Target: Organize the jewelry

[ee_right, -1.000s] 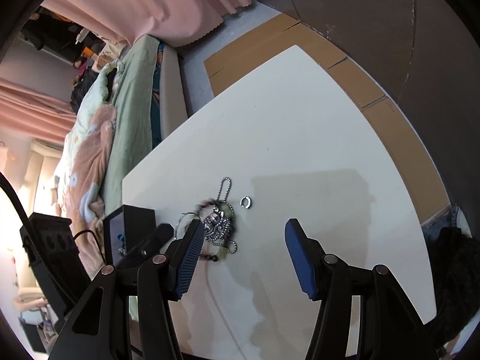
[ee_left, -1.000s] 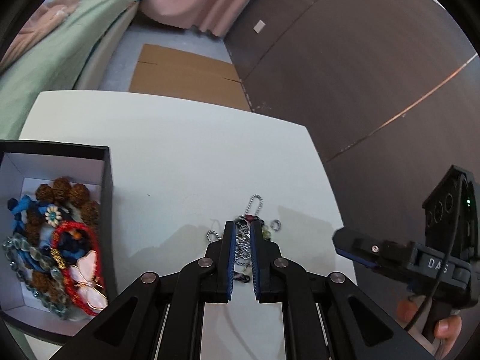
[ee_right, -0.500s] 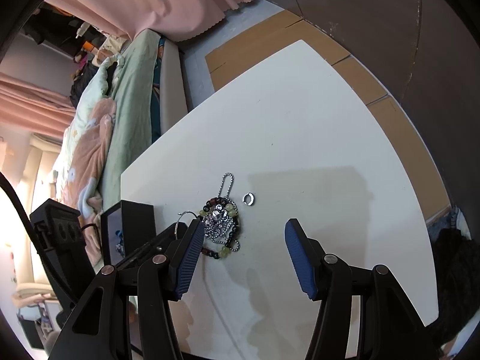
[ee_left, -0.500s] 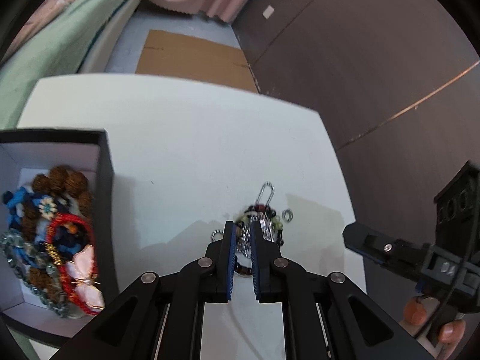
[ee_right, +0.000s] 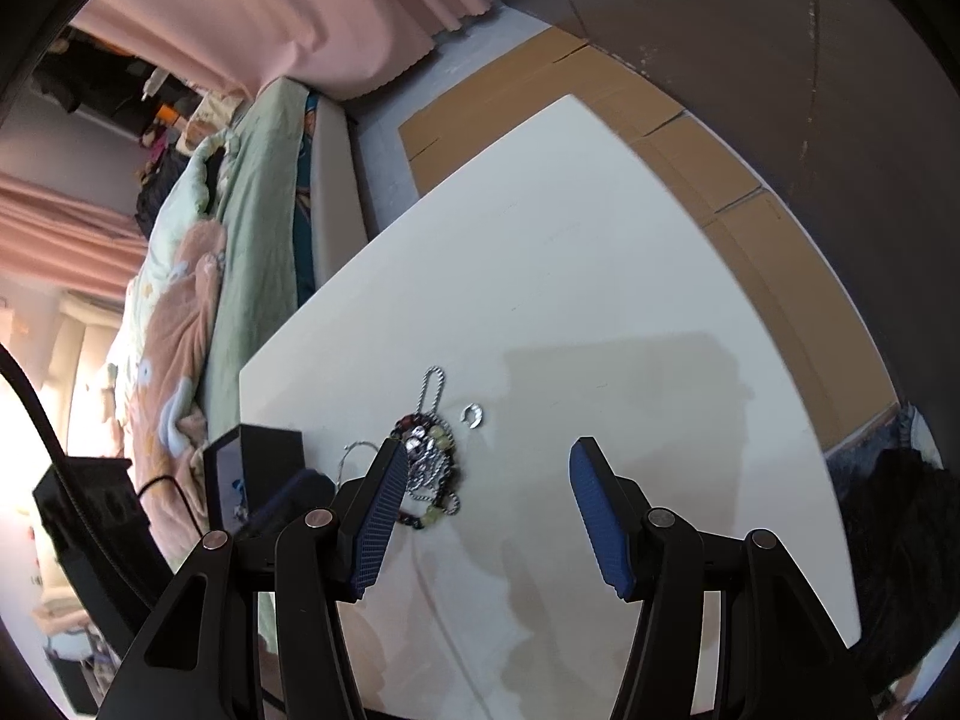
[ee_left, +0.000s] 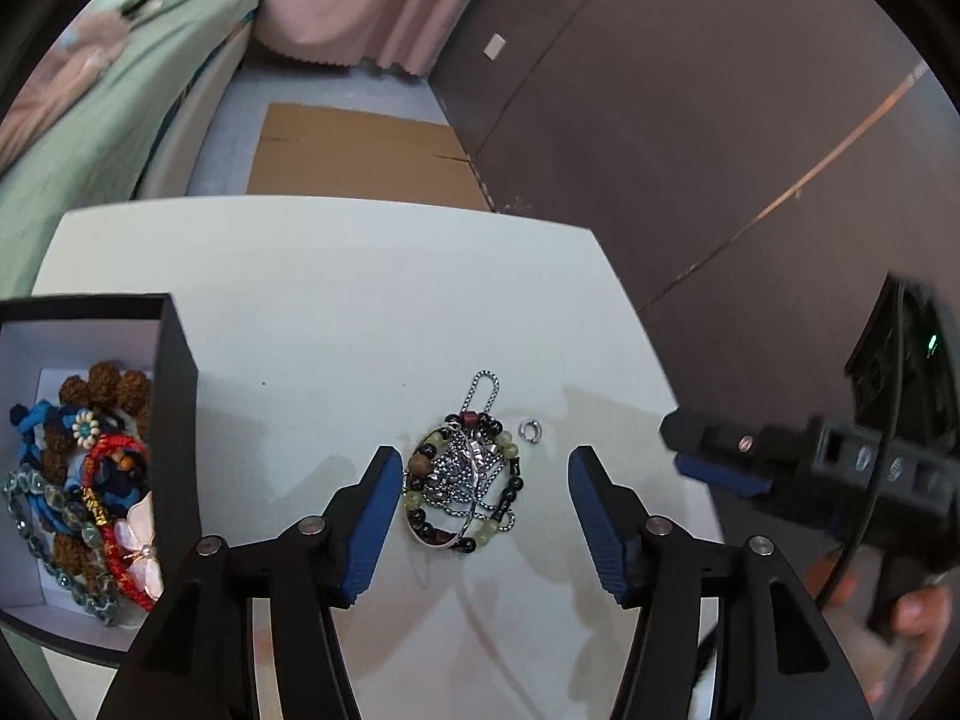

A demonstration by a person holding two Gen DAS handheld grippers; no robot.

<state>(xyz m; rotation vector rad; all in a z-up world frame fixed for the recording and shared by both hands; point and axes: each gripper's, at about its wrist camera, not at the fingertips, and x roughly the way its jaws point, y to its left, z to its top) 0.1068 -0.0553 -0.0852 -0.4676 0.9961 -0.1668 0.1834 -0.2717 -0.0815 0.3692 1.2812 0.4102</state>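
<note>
Jewelry pile (ee_left: 467,480) between parted left claw (ee_left: 485,510) fingers.

Both wrist cameras look steeply down, close over the white table (ee_left: 336,276), sharing the jewelry pile (ee_left: 465,480) from neighboring angles.

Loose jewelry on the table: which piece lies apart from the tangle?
The small silver ring. It lies alone on the white table, just right of the tangled pile of beads and chain, not touching it.
</note>
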